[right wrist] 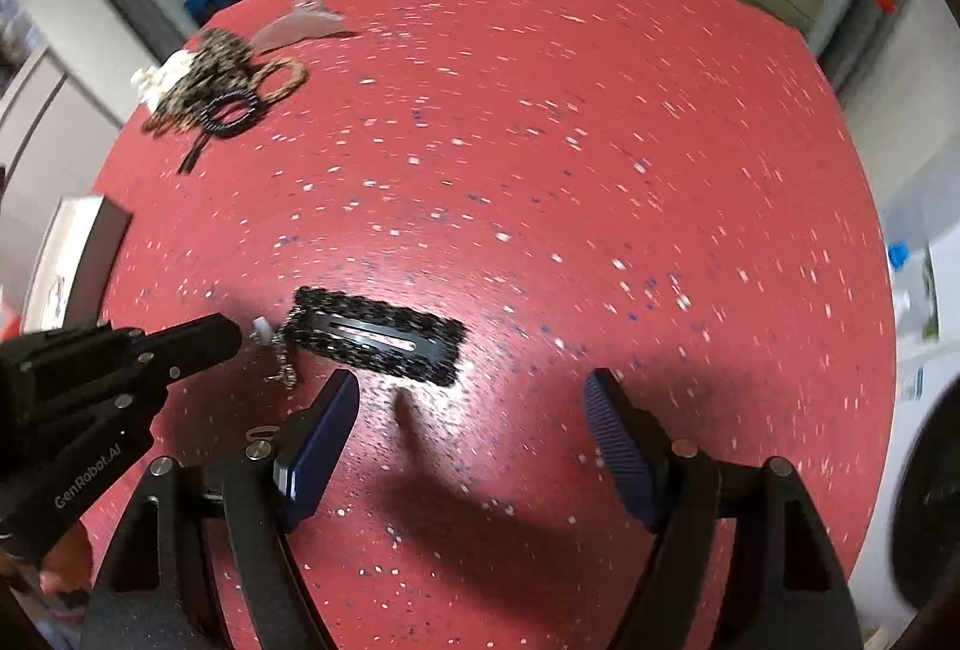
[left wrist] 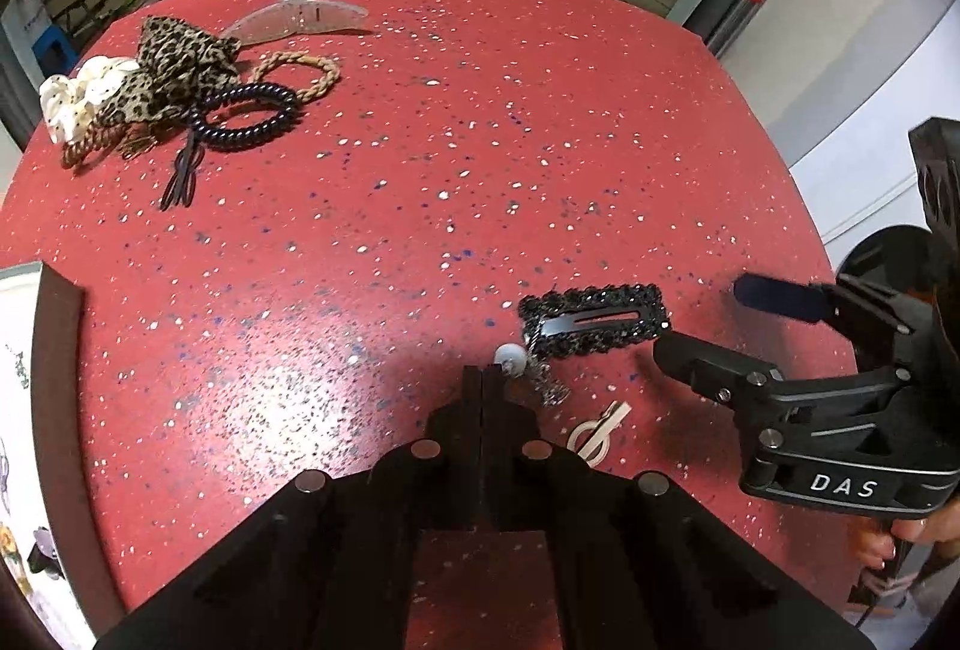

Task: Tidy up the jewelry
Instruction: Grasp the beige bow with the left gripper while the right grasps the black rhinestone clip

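A black beaded rectangular hair clip (left wrist: 594, 319) lies on the red speckled table (left wrist: 420, 206); it also shows in the right wrist view (right wrist: 378, 341). A pearl earring (left wrist: 511, 357) with a sparkly dangle (left wrist: 549, 386) lies just ahead of my left gripper (left wrist: 483, 373), whose fingers are shut together, touching or beside the pearl. A small cream clip (left wrist: 597, 434) lies right of it. My right gripper (right wrist: 471, 392) is open, just short of the black clip; it also shows in the left wrist view (left wrist: 696, 317).
A pile of hair ties and scrunchies (left wrist: 162, 86) and a clear claw clip (left wrist: 297, 17) lie at the table's far left. A dark-rimmed tray (left wrist: 54, 338) sits at the left edge. The table drops off at right.
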Motion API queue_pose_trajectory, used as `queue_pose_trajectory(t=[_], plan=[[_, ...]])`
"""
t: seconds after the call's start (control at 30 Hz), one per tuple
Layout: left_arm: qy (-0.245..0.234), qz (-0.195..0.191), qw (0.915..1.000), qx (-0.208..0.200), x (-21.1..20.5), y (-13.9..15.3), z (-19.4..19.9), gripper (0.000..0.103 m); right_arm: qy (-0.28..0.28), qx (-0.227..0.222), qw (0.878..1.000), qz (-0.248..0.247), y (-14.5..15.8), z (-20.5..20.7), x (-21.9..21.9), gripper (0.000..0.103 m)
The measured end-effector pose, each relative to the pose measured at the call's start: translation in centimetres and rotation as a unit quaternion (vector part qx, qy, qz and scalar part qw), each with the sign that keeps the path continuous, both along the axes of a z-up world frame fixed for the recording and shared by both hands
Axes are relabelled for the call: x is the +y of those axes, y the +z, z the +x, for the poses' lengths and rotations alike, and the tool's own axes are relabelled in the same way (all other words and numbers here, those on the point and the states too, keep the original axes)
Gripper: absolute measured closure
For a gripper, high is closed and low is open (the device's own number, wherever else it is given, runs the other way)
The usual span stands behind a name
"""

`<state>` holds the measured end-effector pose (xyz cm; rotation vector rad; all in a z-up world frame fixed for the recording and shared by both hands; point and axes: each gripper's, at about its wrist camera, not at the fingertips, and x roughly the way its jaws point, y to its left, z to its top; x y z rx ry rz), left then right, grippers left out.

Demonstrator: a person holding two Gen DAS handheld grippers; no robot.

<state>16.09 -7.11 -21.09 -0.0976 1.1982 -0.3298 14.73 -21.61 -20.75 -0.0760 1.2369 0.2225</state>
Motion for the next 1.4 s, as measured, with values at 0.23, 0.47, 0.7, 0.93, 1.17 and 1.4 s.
queue_pose_trajectory(t=[0.23, 0.47, 0.7, 0.93, 1.17, 1.4], plan=[[0.013, 0.011, 0.9998, 0.005, 0.7, 0.1, -0.3, 0.102, 0.008, 0.000, 1.000, -0.005, -0.3, 0.2, 0.4, 0.023], [0.014, 0.022, 0.9995, 0.016, 1.5, -0.5, -0.9, 0.102, 0.038, -0.004, 0.999, -0.002, -0.1, 0.1, 0.7, 0.023], [0.018, 0.028, 0.9992, 0.020, 2.4, -1.0, -2.5, 0.102, 0.111, -0.009, 0.994, -0.020, -0.4, 0.4, 2.5, 0.023], [0.024, 0.039, 0.9987, 0.022, 3.6, -1.2, -3.6, 0.102, 0.214, -0.016, 0.974, -0.077, -2.0, 0.5, 5.6, 0.023], [0.030, 0.045, 0.9983, 0.022, 4.4, -1.1, -4.2, 0.102, 0.205, -0.010, 0.977, -0.051, -2.3, 1.5, 5.8, 0.023], [0.029, 0.044, 0.9983, 0.025, 4.2, -0.7, -4.5, 0.081, 0.199, -0.014, 0.979, -0.044, -2.0, 0.8, 5.8, 0.042]])
